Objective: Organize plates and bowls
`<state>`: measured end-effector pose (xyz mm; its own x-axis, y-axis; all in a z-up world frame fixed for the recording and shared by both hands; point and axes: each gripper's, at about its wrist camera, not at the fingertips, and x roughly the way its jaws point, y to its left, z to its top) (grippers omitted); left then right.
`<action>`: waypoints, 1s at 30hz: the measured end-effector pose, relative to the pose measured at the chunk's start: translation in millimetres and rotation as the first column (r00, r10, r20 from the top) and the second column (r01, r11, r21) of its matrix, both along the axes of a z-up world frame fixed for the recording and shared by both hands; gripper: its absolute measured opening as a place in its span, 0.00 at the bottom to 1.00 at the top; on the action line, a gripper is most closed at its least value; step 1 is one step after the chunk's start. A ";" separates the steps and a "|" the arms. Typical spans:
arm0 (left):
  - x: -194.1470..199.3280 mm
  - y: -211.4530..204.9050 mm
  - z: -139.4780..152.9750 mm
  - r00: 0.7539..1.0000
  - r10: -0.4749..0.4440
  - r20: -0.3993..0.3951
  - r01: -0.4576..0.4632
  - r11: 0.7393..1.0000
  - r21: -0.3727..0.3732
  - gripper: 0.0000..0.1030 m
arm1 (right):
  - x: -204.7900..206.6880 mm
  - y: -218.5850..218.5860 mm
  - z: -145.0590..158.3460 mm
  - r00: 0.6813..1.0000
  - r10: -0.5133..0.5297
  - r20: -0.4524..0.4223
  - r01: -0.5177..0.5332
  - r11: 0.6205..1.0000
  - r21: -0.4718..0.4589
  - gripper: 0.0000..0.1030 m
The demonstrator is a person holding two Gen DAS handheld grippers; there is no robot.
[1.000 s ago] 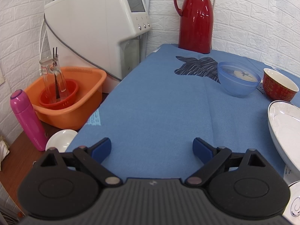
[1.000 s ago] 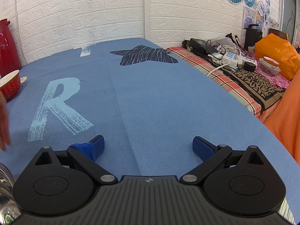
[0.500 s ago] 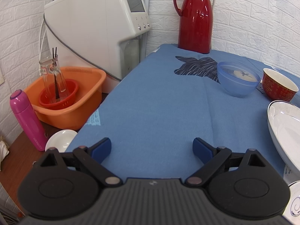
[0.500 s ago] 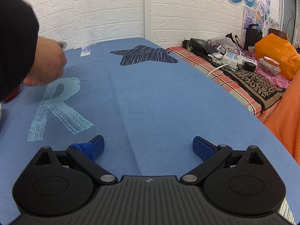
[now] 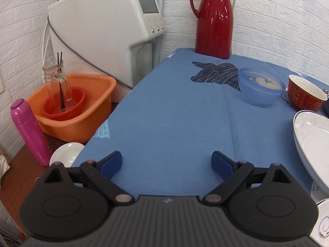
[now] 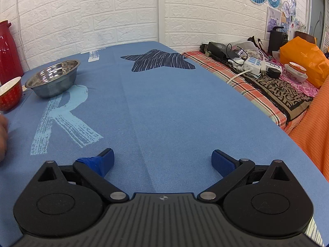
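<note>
In the left wrist view a translucent blue bowl [image 5: 260, 89] and a red bowl with a white inside [image 5: 306, 95] stand on the blue cloth at the far right, and a large white plate [image 5: 312, 144] lies nearer, cut by the right edge. My left gripper [image 5: 167, 163] hovers low over the cloth, open and empty. The right wrist view shows a steel bowl [image 6: 53, 78] at the far left, with the red bowl [image 6: 9, 93] beside it. My right gripper [image 6: 162, 161] is open with nothing between its fingers.
A red thermos jug [image 5: 213, 19] and a white appliance [image 5: 107, 28] stand at the back. Left of the table are an orange basin [image 5: 74, 111], a pink bottle [image 5: 29, 131] and a small white dish [image 5: 66, 153]. A cluttered bed [image 6: 267, 78] lies right. A hand [image 6: 3, 135] shows at the left edge.
A person's hand reached across the left of the right wrist view and set a steel bowl down by the red bowl, then drew back to the frame edge. Both grippers stayed still.
</note>
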<state>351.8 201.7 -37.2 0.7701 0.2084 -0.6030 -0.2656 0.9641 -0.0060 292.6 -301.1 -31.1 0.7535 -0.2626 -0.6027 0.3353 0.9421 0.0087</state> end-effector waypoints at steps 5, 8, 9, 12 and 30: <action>0.2 -1.0 0.1 1.000 0.000 0.000 0.000 1.000 0.000 0.90 | 0.0 0.6 -0.2 1.000 0.000 0.000 0.000 1.000 0.000 0.86; 0.3 -1.0 0.1 1.000 0.000 0.000 0.000 1.000 0.000 0.90 | 0.1 -0.4 0.2 1.000 0.000 0.000 0.000 1.000 0.000 0.86; 0.4 -1.1 0.1 1.000 0.000 0.000 0.000 1.000 0.001 0.90 | 0.1 0.0 0.0 1.000 0.000 0.000 0.000 1.000 0.000 0.86; 0.2 -1.0 0.2 1.000 0.000 0.000 0.000 1.000 0.000 0.90 | 0.2 0.1 0.0 1.000 0.000 0.000 0.000 1.000 0.000 0.86; 0.7 -2.0 0.4 1.000 -0.002 0.000 0.002 1.000 -0.001 0.90 | 0.3 -0.5 0.3 1.000 0.001 -0.001 -0.001 1.000 0.000 0.87</action>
<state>352.5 199.7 -36.7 0.7707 0.2061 -0.6029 -0.2634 0.9647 -0.0069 293.0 -301.5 -30.9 0.7532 -0.2621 -0.6033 0.3347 0.9423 0.0086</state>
